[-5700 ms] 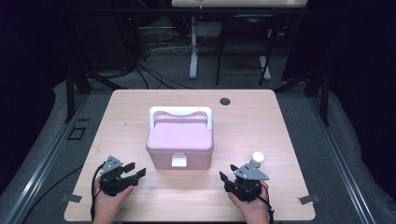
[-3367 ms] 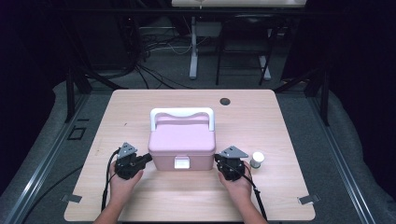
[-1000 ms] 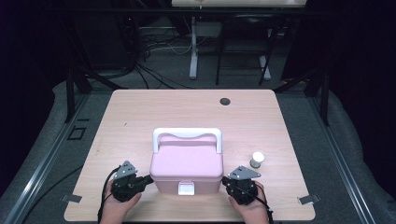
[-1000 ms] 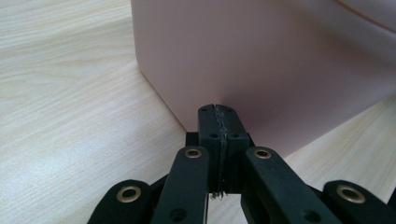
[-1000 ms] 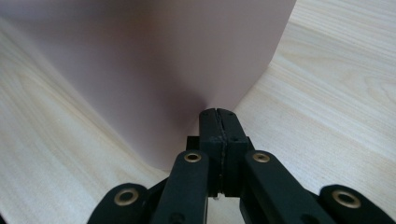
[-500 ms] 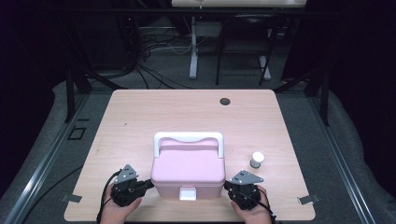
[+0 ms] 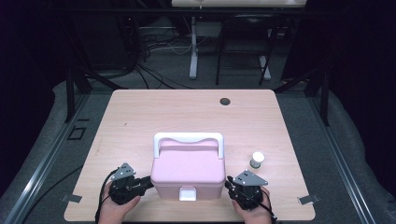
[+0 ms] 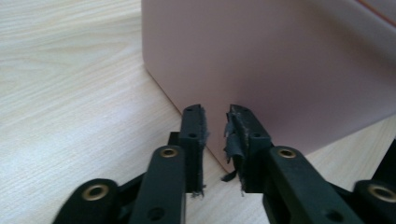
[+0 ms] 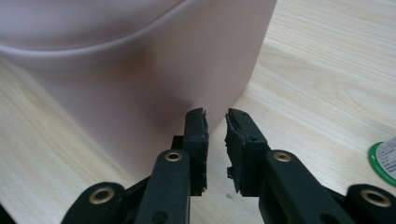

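Observation:
A pink box with a white handle and a white front latch stands near the table's front edge. My left gripper points at its left side; in the left gripper view the jaws have just been opening and stand a narrow gap apart, with nothing between them and the tips close to the pink wall. My right gripper points at the box's right side. Its jaws have also just been opening and hold nothing, beside the box's corner.
A small white-capped bottle stands on the table just right of the box; its green-rimmed label shows at the edge of the right gripper view. A black grommet sits near the far edge. Cables and stands lie beyond the table.
The box has slid a little toward the front edge, with both grippers beside it. Earlier still, the grippers came in from the front corners to its sides.

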`<state>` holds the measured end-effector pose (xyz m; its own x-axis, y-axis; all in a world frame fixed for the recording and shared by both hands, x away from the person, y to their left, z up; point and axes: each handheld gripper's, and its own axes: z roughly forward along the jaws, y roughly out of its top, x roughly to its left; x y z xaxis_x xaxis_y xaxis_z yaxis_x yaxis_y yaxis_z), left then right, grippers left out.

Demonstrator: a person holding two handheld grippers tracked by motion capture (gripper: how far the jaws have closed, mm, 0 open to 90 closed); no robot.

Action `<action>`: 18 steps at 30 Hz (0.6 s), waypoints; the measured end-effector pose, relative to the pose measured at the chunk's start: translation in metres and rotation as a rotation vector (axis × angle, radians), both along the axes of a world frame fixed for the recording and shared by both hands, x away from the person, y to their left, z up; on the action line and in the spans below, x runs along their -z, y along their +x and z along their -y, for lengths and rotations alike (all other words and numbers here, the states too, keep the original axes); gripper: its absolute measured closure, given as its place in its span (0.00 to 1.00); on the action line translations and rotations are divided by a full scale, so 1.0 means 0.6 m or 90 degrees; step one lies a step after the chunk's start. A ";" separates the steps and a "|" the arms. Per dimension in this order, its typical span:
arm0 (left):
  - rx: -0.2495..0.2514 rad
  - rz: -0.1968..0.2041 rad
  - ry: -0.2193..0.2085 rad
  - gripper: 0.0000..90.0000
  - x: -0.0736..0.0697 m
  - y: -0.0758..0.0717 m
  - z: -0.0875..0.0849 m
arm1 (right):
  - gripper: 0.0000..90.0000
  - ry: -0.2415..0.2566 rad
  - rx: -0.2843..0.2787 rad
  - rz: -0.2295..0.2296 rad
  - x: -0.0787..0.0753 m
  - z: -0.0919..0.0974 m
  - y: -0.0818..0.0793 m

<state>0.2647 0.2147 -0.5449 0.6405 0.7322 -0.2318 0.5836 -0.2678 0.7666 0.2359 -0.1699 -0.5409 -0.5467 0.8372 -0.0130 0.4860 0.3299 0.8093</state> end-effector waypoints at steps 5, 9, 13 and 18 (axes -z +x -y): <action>0.001 0.001 -0.011 0.78 -0.006 0.001 -0.006 | 0.79 0.021 0.000 0.007 -0.003 0.009 0.005; -0.002 -0.005 -0.027 0.76 -0.008 0.001 -0.007 | 0.74 0.026 0.002 0.017 -0.008 0.014 0.006; -0.006 0.003 -0.025 0.74 -0.013 0.000 -0.011 | 0.71 0.037 0.002 0.017 -0.011 0.019 0.007; -0.007 0.003 -0.037 0.73 -0.023 0.001 -0.018 | 0.67 0.044 -0.013 0.004 -0.016 0.021 0.008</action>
